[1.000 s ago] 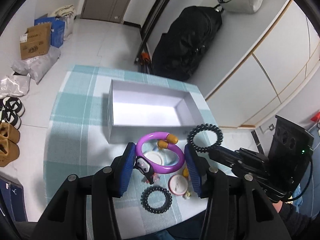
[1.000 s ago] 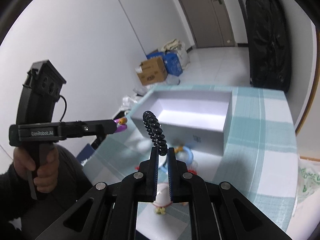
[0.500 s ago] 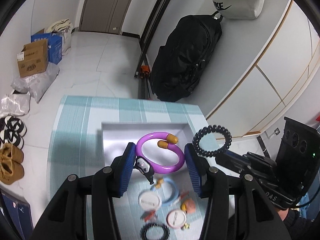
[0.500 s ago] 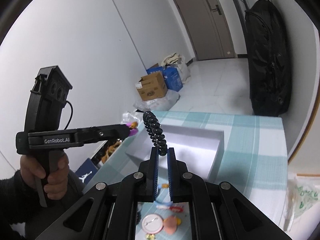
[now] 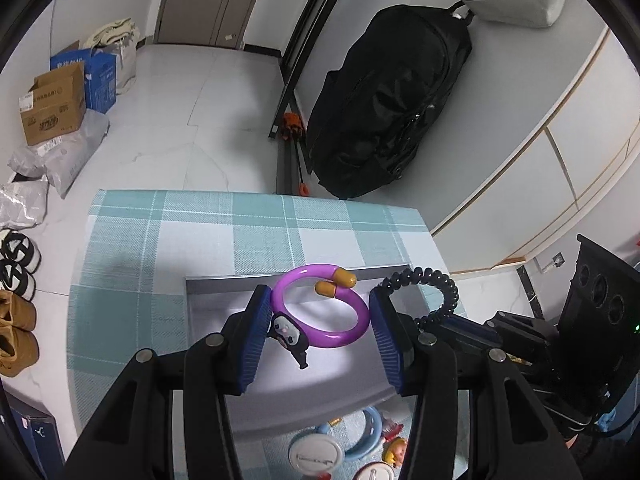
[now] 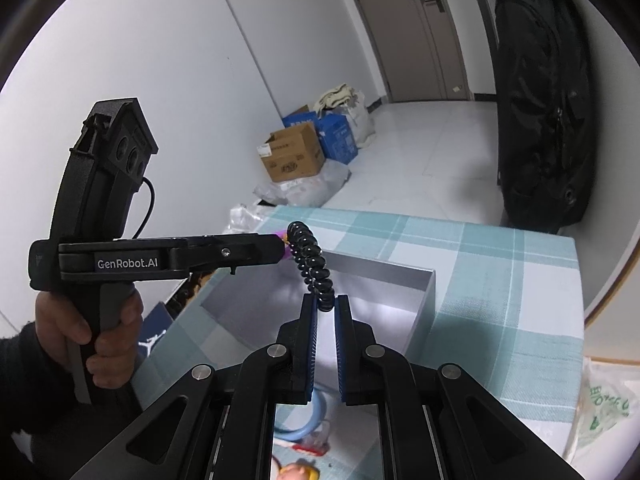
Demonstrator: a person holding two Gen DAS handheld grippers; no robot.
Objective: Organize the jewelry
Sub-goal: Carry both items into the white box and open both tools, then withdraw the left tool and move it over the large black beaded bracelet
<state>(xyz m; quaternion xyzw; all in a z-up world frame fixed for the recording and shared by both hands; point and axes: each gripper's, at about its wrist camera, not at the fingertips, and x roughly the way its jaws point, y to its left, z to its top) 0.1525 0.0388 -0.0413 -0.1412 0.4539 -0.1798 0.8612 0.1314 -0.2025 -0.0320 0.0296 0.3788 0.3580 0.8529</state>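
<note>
My left gripper [image 5: 318,316] is shut on a purple ring bracelet [image 5: 344,334] with orange tips and a small black-and-white charm, held over the white open box [image 5: 224,312]. My right gripper [image 6: 325,308] is shut on a black spiral hair tie [image 6: 310,260], which stands up from its pads above the white open box [image 6: 424,296]. In the left wrist view the hair tie [image 5: 434,280] hangs just right of the purple bracelet. A person's hand [image 6: 100,336] holds the left gripper's handle.
The box sits on a teal checked tablecloth [image 5: 168,240]. Near the front edge lie a light blue ring [image 5: 368,430], a round white compact [image 5: 316,454] and small charms. A black bag [image 5: 384,108], cardboard boxes [image 5: 54,100] and shoes stand on the floor beyond.
Both grippers moved forward from above the loose trinkets to over the box, each keeping hold of its piece. The box now lies directly beneath them.
</note>
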